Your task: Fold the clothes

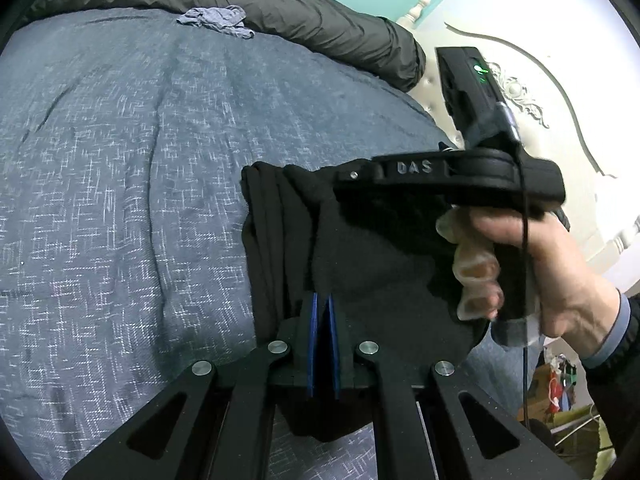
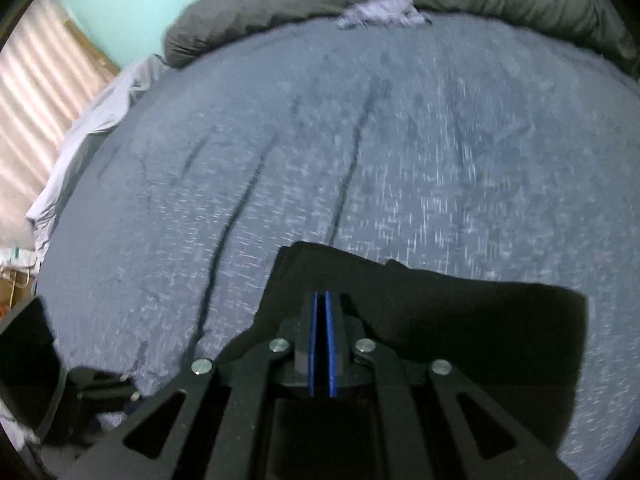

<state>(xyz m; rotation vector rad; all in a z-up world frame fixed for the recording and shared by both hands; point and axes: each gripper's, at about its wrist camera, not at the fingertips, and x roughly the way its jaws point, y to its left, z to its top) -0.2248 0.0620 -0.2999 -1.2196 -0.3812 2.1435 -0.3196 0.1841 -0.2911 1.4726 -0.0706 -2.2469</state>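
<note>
A black garment (image 1: 360,264) lies bunched in folds on the blue-grey bedspread (image 1: 120,180). My left gripper (image 1: 323,300) is shut on its near edge, blue pads pressed together with cloth between them. In the left wrist view a person's hand (image 1: 520,256) holds the right gripper's black body (image 1: 448,184) over the garment's far side; its fingertips are hidden there. In the right wrist view the right gripper (image 2: 322,298) is shut on the black garment (image 2: 460,312), which spreads to the right over the bedspread (image 2: 360,140). That view is blurred by motion.
A rolled dark grey duvet (image 1: 260,4) runs along the bed's far edge, with a small crumpled pale blue garment (image 1: 218,20) in front of it. A cream carved headboard (image 1: 532,92) stands at the right. Floor clutter (image 1: 560,384) shows beyond the near right corner.
</note>
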